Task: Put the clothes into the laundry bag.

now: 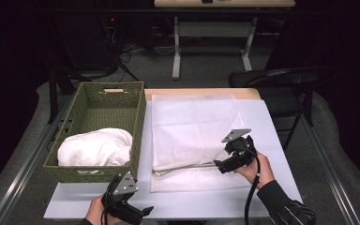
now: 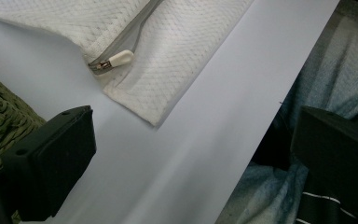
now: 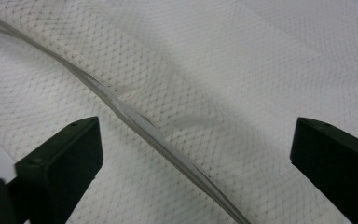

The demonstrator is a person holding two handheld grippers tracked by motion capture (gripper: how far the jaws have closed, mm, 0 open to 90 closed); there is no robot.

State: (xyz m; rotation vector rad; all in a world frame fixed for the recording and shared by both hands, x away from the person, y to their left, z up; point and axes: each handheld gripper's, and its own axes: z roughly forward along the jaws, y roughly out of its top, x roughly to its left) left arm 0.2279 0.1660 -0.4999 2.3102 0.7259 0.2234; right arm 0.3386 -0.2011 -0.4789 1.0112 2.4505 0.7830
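Left of the surface (image 1: 267, 140): woven green basket (image 1: 89, 101) with white bundle (image 1: 96, 146) inside. Right of it: black chair (image 1: 276, 77). Beyond it: pale-legged desk (image 1: 213, 28).

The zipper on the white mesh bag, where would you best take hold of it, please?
Probably by the pale pull tab at the zipper's left end, near the mesh bag's front-left corner. It sticks out flat and free, so the open left gripper could pinch it from the front table edge.
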